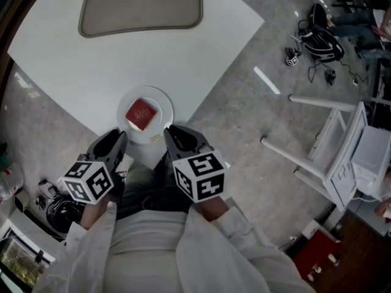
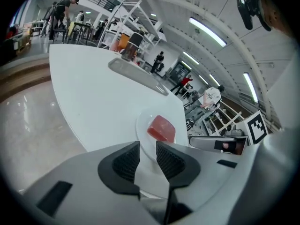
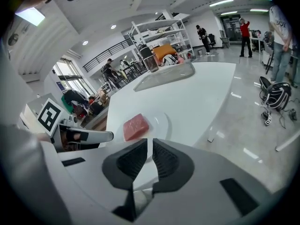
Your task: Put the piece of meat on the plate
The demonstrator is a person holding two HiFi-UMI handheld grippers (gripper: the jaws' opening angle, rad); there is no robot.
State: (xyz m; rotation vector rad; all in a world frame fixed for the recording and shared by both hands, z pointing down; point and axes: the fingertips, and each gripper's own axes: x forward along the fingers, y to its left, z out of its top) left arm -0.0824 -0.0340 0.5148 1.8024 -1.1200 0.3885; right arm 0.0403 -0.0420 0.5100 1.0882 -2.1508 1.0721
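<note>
Left gripper (image 1: 115, 140), lower left of frame: jaws a narrow slit apart, nothing between. Right gripper (image 1: 175, 134), lower centre: jaws almost touching, empty. Piece of meat (image 1: 141, 113), red block, lies flat in middle of plate (image 1: 164, 102), frame centre, just above both grippers, clear of them. Plate sits near edge of white table (image 1: 91, 60). Judgement: placing looks done; nothing left but pulling clear.

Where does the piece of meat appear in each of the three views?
Head view: piece of meat left of centre, upper half.
Left gripper view: meat just right of centre.
Right gripper view: meat just left of centre.
Shared landmark: white plate beneath it.
</note>
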